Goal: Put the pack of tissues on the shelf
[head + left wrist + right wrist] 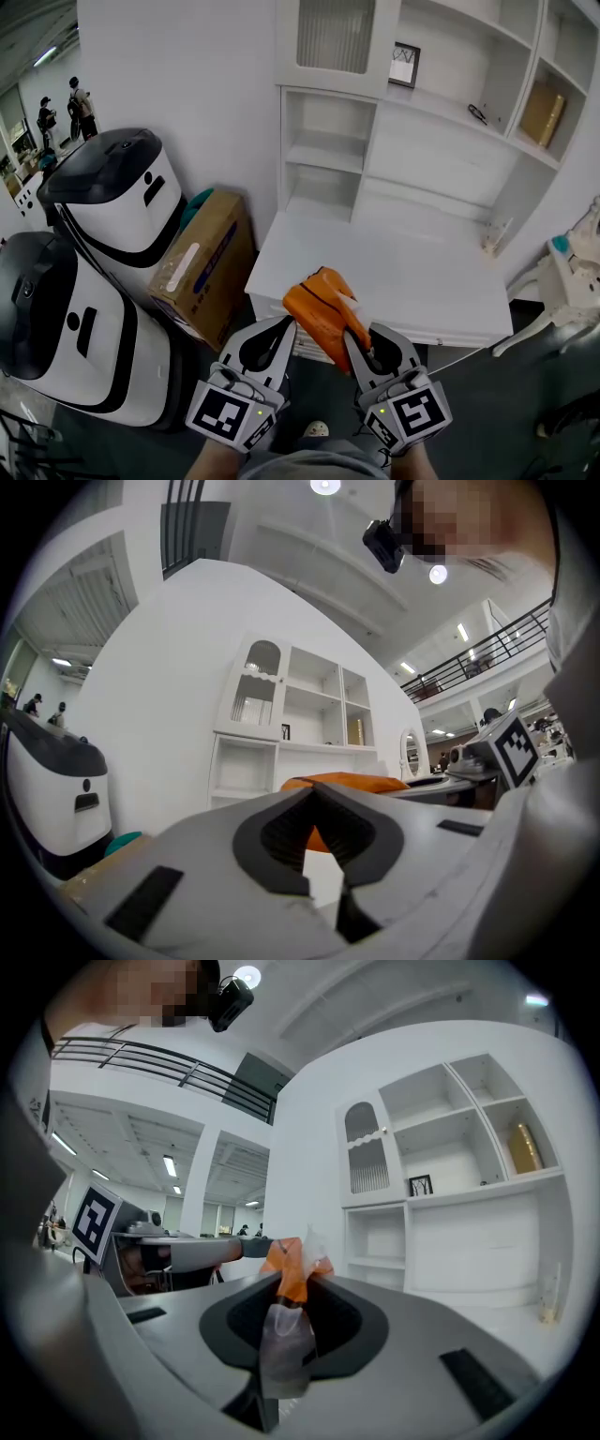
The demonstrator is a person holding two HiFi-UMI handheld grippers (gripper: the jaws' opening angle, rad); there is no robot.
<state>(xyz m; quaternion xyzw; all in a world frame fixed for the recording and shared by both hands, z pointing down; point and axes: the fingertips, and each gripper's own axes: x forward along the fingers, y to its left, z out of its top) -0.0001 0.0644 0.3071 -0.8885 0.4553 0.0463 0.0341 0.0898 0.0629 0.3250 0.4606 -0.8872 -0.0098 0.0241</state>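
Both grippers held out ahead, side by side and close together

The left grey two-jaw gripper with a black-and-white marker cube [284,325] points forward and leans in to the right. Its jaw tips meet, and they lie against the near left edge of the orange plastic-wrapped pack of tissues [323,309]. Whether they nip the wrap cannot be made out. The right grey two-jaw gripper with its own marker cube [354,336] points forward and leans in to the left. Its jaws are clamped on the pack's clear and orange wrapper, which stands up between the pads. The left wrist [212,461] and the right wrist [419,458] show just behind the cubes at the bottom of the head view.
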